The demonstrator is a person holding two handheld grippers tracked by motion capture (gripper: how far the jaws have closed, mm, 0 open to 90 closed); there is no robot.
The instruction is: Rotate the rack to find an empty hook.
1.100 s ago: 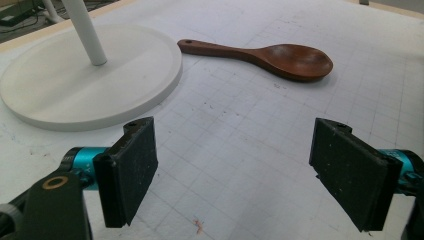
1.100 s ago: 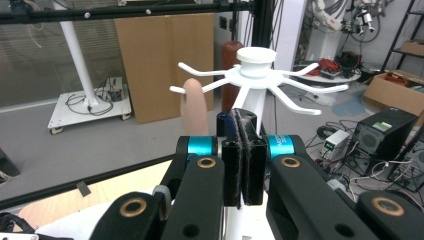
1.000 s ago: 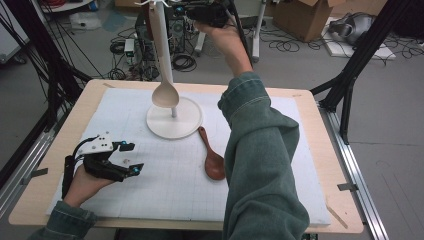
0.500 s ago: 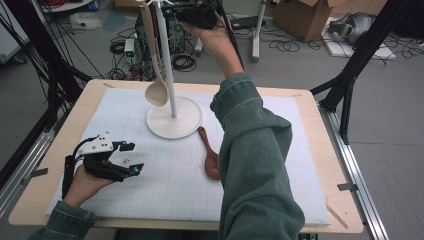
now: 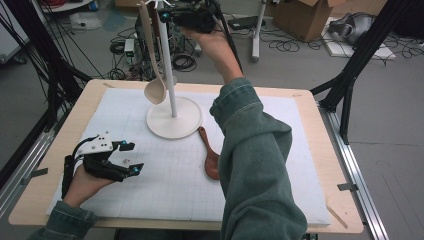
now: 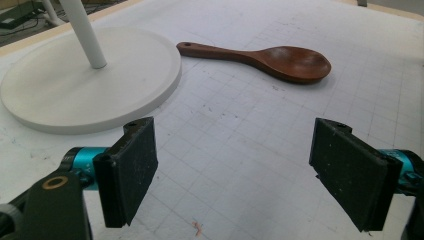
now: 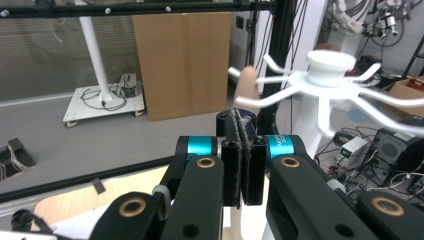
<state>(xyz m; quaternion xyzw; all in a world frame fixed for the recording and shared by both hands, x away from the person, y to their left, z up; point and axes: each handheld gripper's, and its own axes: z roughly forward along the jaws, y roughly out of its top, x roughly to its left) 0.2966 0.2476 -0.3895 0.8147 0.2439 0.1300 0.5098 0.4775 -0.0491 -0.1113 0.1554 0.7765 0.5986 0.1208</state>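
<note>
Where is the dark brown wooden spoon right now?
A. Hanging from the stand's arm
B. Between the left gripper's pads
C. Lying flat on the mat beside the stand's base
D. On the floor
C: the dark brown spoon lies flat on the mat beside the stand's base, nothing touching it.

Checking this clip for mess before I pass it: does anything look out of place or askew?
Little stands out. One pale spoon hangs from the white stand, tilted off vertical beside the pole. A dark wooden spoon lies flat on the mat beside the stand's base, not hung up. Nothing looks spilled or broken.
</note>
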